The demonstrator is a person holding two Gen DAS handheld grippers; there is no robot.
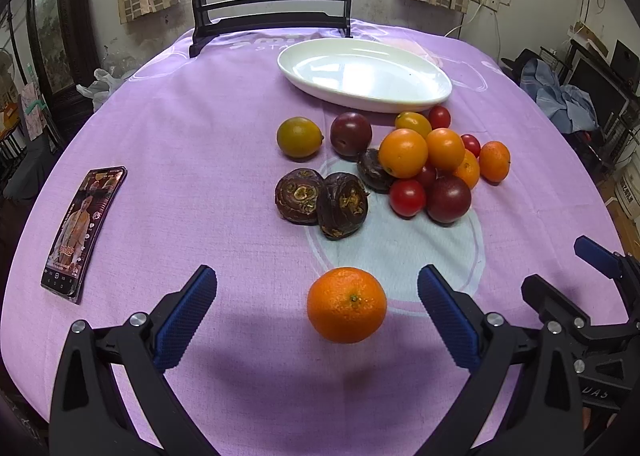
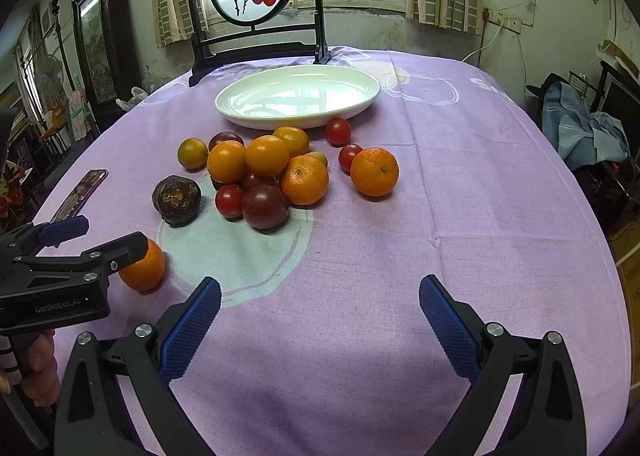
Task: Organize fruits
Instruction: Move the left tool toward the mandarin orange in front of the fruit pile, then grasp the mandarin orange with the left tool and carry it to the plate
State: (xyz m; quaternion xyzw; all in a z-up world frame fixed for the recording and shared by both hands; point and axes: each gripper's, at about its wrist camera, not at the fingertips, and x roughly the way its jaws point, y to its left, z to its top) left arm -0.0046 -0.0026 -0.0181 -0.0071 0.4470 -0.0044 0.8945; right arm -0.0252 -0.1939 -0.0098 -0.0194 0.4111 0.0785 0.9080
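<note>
Since the oval white ceramic plate point(image 1: 404, 94) at the far side of the table point(image 1: 200, 144) holds nothing at all, the organizing looks barely begun, if the plate is meant as the destination. Every fruit lies on the purple tablecloth: a loose heap of orange mandarins point(image 1: 403, 153), red cherry tomatoes point(image 1: 407, 197), dark purple plums point(image 1: 448, 199) and a greenish-yellow citrus point(image 1: 299, 137) sits just in front of the plate, with wrinkled dark brown fruits point(image 1: 300, 195) beside it. One lone orange mandarin point(image 1: 346, 305) rests apart from the heap, nearer the person, and the left gripper point(image 1: 316, 316) has its blue-padded jaws spread wide on either side of it, touching nothing; that fruit seems the first candidate for pickup. Further right, the right gripper point(image 2: 320, 320) is likewise wide open and empty over bare cloth. A smartphone with a lit screen point(image 1: 82, 232) lies off to the left, well clear of the fruit. All pieces remain to be moved.
</note>
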